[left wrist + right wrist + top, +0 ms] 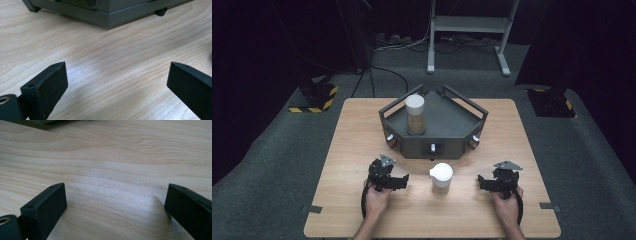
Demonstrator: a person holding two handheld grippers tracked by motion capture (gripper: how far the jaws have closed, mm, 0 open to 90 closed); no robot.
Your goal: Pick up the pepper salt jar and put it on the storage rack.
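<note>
White-lidded jar (441,178) of brown contents stands upright

Two white-lidded clear jars with brown contents: one (441,178) on wooden table (362,130), one (415,114) on dark grey angular tray-stand (447,125). Two black handheld grippers: left (399,182), right (482,182).

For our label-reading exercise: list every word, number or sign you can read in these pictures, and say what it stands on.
No readable text anywhere.
Short jar: no label visible.
Tall jar on the grey stand: no label visible.
Yellow-black hazard stripes mark the floor block, without words.
</note>
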